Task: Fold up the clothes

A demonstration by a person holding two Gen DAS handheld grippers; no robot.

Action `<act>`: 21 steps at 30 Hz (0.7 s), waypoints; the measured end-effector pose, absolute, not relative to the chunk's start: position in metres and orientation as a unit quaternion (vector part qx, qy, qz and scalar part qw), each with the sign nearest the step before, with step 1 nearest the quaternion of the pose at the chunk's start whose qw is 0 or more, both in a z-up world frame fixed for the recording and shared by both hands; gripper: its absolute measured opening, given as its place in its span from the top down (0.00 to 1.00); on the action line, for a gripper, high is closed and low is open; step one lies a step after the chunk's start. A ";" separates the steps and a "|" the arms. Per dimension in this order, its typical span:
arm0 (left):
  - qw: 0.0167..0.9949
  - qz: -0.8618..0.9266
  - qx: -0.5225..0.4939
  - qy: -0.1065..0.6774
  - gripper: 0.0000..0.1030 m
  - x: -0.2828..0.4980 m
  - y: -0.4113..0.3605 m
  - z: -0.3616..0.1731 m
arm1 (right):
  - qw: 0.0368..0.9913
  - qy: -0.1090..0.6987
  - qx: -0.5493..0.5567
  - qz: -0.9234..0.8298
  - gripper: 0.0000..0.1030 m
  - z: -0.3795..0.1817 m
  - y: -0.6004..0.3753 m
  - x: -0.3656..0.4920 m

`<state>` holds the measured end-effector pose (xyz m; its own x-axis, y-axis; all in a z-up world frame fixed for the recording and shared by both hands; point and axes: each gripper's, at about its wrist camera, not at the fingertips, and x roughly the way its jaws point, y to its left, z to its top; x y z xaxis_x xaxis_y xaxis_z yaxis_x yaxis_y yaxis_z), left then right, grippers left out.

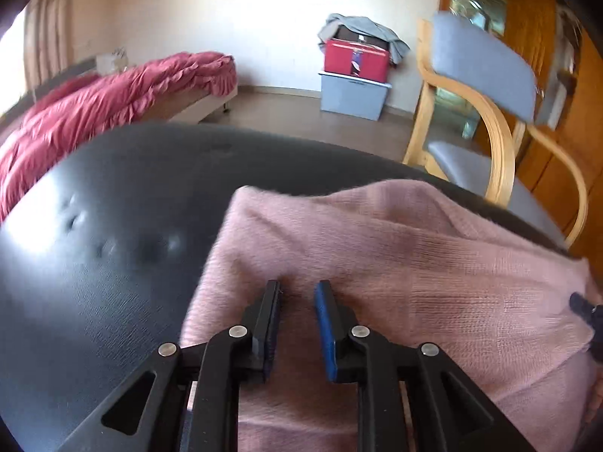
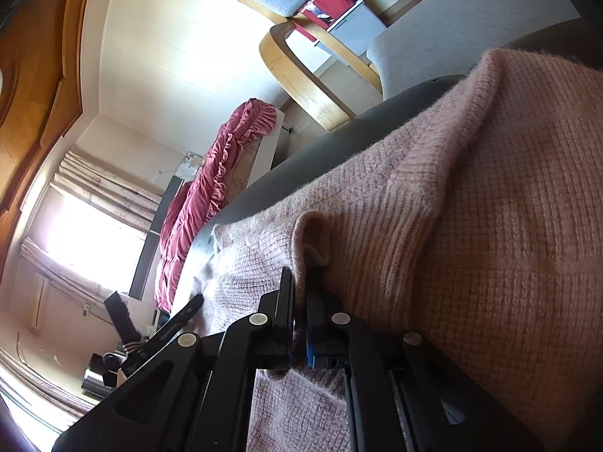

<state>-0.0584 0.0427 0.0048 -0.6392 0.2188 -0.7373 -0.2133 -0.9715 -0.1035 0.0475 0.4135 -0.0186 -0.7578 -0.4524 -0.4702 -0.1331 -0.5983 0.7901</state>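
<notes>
A pink knitted sweater (image 1: 395,256) lies spread on a black table (image 1: 94,263), bunched into soft ridges. My left gripper (image 1: 297,287) hovers over the sweater's near left part. Its jaws stand a little apart and pink knit shows in the gap, with the pads not pressing on it. In the right wrist view the same sweater (image 2: 490,207) fills the right half. My right gripper (image 2: 300,275) is shut on a raised fold of the sweater's edge, and the knit is pinched between the pads and curls up just beyond them.
A wooden armchair with grey cushions (image 1: 482,75) stands close behind the table on the right. Farther back are a bed with a red ruffled blanket (image 1: 94,105) and a red box on a grey bin (image 1: 356,75). The table's left half (image 1: 75,226) is bare.
</notes>
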 end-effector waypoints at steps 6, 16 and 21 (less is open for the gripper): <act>0.138 0.906 -0.399 -0.041 0.81 -0.048 0.027 0.004 | 0.066 -0.394 0.329 -0.855 0.93 -0.005 0.404 0.053; 0.144 0.907 -0.393 -0.051 0.81 -0.046 0.021 0.002 | 0.091 -0.211 0.317 -0.920 0.85 0.062 0.293 0.029; 0.148 0.905 -0.393 -0.060 0.81 -0.050 0.018 0.001 | 0.134 -0.182 0.371 -0.901 0.87 0.039 0.222 -0.023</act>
